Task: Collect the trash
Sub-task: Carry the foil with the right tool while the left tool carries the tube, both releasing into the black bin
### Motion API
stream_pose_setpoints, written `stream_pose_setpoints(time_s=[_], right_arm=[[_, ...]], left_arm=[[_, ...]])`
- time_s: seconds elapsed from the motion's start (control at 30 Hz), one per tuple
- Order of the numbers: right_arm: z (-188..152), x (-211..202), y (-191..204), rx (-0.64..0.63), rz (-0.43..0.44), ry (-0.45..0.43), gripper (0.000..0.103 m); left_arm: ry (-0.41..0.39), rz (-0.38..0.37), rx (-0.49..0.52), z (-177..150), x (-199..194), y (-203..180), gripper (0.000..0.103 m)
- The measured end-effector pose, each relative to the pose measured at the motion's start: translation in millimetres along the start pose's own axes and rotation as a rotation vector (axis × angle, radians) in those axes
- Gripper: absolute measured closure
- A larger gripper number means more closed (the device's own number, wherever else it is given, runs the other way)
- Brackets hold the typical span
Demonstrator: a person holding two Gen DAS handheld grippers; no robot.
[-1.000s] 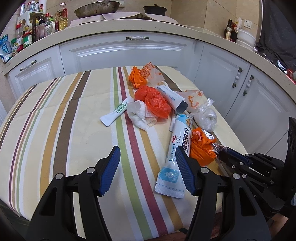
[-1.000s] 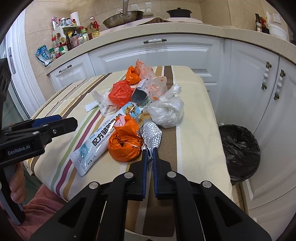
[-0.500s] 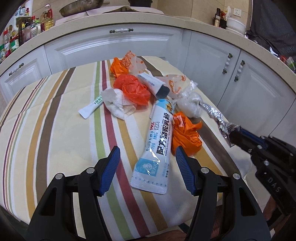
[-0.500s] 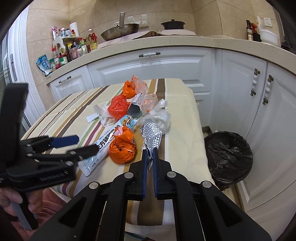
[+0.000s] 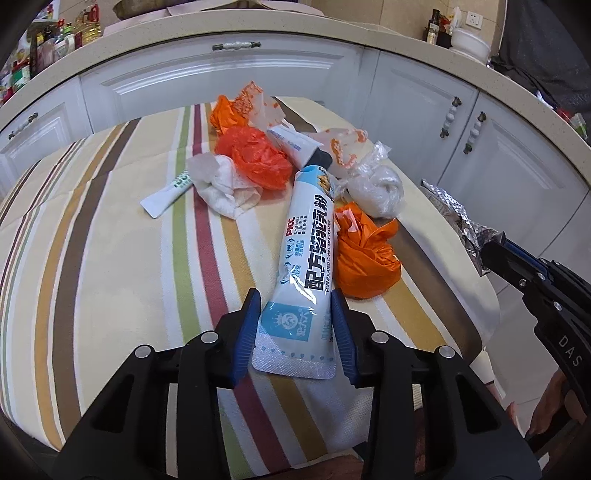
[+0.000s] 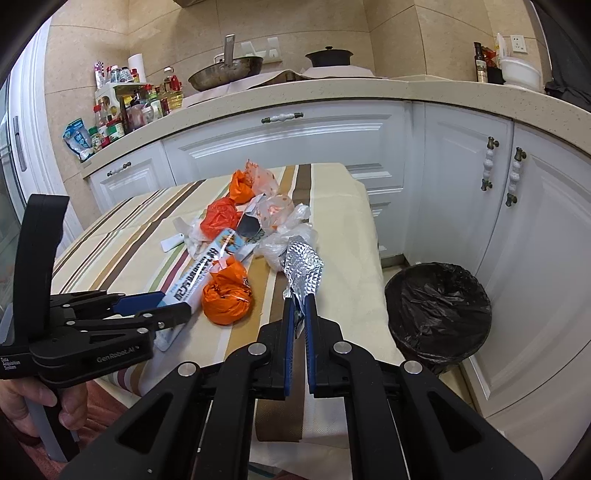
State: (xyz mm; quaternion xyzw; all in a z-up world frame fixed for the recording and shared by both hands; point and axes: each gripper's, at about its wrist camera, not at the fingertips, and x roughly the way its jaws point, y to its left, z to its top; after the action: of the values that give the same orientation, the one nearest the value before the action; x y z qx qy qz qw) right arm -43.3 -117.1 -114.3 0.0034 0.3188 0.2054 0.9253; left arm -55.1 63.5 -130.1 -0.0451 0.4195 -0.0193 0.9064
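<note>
My left gripper (image 5: 295, 325) jaws have just been closing on the milk-powder sachet (image 5: 308, 254), flanking its near end so it lifts w/o disturbing the pile on the striped surface (image 5: 122, 258). Right gripper (image 6: 300, 314) jaws pressed together on the foil wrapper (image 6: 303, 267), held off the surface, prob. for the bin (image 6: 439, 314) on the floor to the right. A sec ago my left jaws stood wider & short of the sachet.

You face white cabinets (image 6: 288, 147) under a speckled beige counter (image 6: 332, 92), tan tiled wall (image 6: 391, 29) beyond; the striped desk (image 6: 122, 236) stands near, pale floor (image 6: 480, 384) right.
</note>
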Motion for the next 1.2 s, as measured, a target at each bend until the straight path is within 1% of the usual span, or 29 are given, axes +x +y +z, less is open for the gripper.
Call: stream_pose_setpoints(time_s=[0.13, 0.27, 0.37, 0.47, 0.6, 0.73, 0.83, 1.0, 1.2], right_arm=[[1.9, -4.0, 0.2, 0.000, -0.016, -0.022, 0.097], [5.2, -8.1, -2.4, 0.006, -0.037, -0.040, 0.097], [9.4, -11.8, -8.2, 0.013, -0.063, -0.062, 0.097], [14.4, -15.1, -17.0, 0.022, -0.096, -0.084, 0.097], [19.9, -19.9, -33.0, 0.037, -0.142, -0.112, 0.097], [25.4, -23.9, -51.4, 0.051, -0.195, -0.141, 0.097], [30.1, -25.0, -66.3, 0.055, -0.235, -0.160, 0.097], [38.2, -18.3, -93.8, 0.073, -0.275, -0.172, 0.097], [47.3, -5.5, -130.7, 0.106, -0.305, -0.175, 0.097]], left_arm=[[-0.043, 0.040, -0.017, 1.3, -12.3, 5.4, 0.067], [-0.131, 0.090, -0.011, 6.8, -32.6, 6.1, 0.067], [-0.211, 0.105, -0.013, 15.1, -48.8, 4.8, 0.067], [-0.275, 0.104, 0.008, 24.5, -59.1, -2.7, 0.067], [-0.313, 0.060, 0.028, 41.4, -60.2, -17.6, 0.067], [-0.333, 0.005, 0.054, 59.7, -53.6, -40.1, 0.067], [-0.345, -0.016, 0.085, 72.3, -42.7, -60.6, 0.067], [-0.313, -0.063, 0.102, 93.5, -13.6, -93.4, 0.067], [-0.277, -0.090, 0.141, 115.6, 24.7, -141.2, 0.066]])
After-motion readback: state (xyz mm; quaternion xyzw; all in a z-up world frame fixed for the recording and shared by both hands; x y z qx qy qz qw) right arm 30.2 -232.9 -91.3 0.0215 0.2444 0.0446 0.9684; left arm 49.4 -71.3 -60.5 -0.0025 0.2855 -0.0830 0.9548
